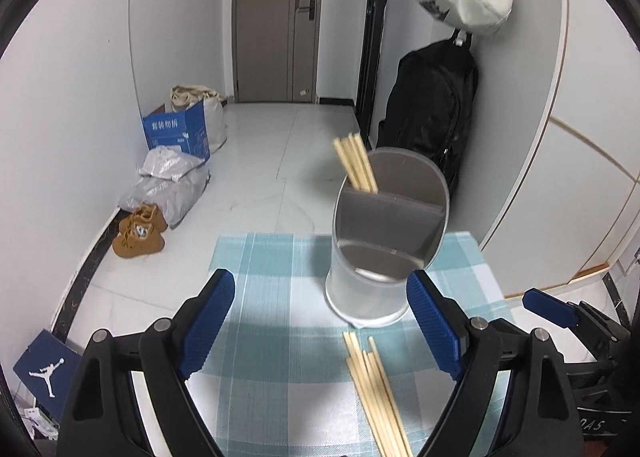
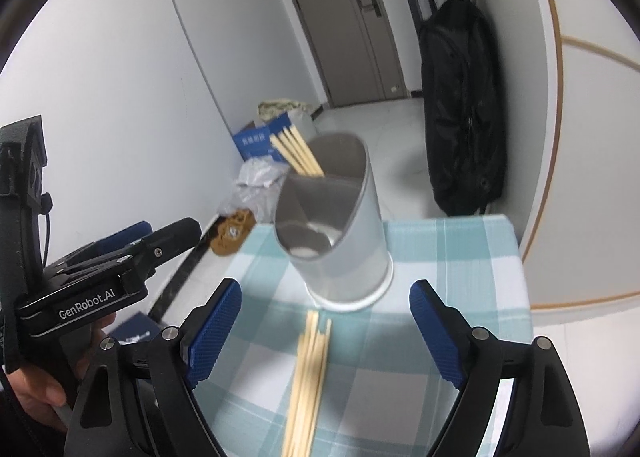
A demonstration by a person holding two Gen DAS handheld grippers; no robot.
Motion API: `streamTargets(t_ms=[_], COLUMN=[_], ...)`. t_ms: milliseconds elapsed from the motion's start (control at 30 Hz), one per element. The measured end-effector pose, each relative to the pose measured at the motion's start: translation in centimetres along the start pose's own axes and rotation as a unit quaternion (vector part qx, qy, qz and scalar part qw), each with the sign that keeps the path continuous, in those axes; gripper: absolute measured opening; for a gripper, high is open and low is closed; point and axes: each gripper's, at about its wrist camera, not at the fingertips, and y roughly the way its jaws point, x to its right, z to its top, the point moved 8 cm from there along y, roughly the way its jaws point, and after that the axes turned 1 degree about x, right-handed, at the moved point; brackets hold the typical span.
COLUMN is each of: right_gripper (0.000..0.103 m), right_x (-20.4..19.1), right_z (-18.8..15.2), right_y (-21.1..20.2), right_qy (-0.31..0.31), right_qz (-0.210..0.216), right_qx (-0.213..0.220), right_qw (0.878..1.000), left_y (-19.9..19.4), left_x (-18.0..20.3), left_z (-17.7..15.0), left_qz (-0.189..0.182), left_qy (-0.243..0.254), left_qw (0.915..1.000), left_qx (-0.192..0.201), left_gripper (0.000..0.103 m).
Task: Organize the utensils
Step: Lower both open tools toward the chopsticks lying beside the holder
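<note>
"GenRobot.AI" on left hand-held gripper [image 2: 170, 235] body.

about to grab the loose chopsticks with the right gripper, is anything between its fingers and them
Nothing visible. The right gripper is open, and the loose chopsticks lie on the checked cloth directly between its fingers; the holder stands beyond them.
</note>
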Motion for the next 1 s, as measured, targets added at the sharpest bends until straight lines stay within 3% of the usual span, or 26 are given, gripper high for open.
streamTargets(t_ms=[300,500,767,1000], right_gripper=[0.085,0.068,0.042,0.032], right_x=[1.0,1.1,0.8,-0.4], right_z=[-3.1,-4.9,-6.6,-7.0], right_y=[3.4,5.8,9.4,12.8], right_qy=[0.001,0.002,-0.004,-0.015], right_qz=[-0.009,-0.011,-0.017,-0.027], right_qx=[-0.063,-0.110,-0.177,-0.205], right_qw=[0.998,0.994,0.984,0.978], left_y=[2.8,3.2,4.2,4.7], left_x=[-1.5,-2.8,-5.9,-7.8], left_z=[-2.2,-2.3,-2.5,-3.0], left_qz=[-0.002,0.008,0.024,0.028], left_qy=[-0.029,-0.043,-0.097,-0.134], left_qw=[0.9985,0.9974,0.9915,0.9855], left_qx=[-0.046,-0.056,-0.084,-0.101], left_gripper=[0.085,0.085,0.085,0.085])
